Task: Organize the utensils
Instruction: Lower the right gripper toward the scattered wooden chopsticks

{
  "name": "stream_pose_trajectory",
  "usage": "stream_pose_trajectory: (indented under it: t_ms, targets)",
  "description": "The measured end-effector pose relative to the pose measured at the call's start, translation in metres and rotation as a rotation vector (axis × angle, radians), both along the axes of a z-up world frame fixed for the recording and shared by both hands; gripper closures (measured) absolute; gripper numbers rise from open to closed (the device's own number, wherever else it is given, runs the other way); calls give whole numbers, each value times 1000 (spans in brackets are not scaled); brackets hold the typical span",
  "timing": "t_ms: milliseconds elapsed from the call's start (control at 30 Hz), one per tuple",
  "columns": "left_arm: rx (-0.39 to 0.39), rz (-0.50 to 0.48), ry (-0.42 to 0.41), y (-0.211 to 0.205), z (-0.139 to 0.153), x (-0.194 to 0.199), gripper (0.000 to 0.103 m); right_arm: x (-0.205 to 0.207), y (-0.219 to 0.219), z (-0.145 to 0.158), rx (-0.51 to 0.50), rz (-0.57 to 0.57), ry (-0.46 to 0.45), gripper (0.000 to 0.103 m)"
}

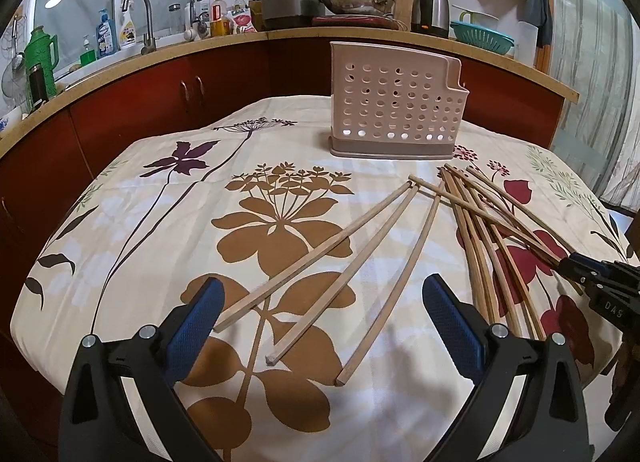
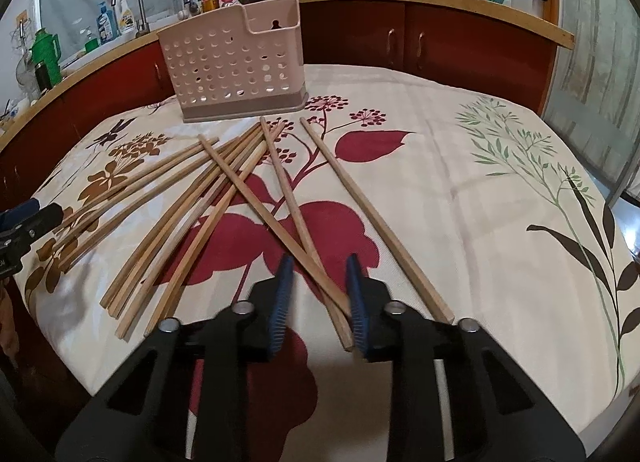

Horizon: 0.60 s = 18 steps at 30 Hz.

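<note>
Several wooden chopsticks lie loose on the floral tablecloth, fanned out below a pink perforated utensil holder that stands upright and looks empty. The holder also shows at the back of the right wrist view. My left gripper is open over the near ends of three chopsticks. My right gripper is partly open, its blue pads either side of two crossed chopsticks, not clamped on them. The right gripper shows at the right edge of the left wrist view.
A kitchen counter with red cabinets curves behind the table, carrying a tap, bottles, a wok, a kettle and a teal colander. The table's front edge is close under both grippers.
</note>
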<state>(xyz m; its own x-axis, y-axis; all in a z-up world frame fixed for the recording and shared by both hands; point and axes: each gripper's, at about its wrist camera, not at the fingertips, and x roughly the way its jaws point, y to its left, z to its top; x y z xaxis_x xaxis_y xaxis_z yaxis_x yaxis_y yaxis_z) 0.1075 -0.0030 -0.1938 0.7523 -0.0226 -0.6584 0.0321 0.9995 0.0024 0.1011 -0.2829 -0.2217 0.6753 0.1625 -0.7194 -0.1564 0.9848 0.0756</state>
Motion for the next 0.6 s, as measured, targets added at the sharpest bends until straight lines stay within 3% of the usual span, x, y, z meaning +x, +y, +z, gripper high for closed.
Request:
stream_pose_trajectory:
  t_ms: [233, 400, 600]
  targets:
    - [3, 0, 1, 0, -1, -1, 6, -6, 5, 2, -13, 24, 3, 91]
    - [3, 0, -1, 1, -1, -2, 6, -11, 13, 2, -17, 71, 18, 91]
    - [5, -6, 5, 2, -4, -5, 6, -13, 10, 4, -13, 49, -4, 89]
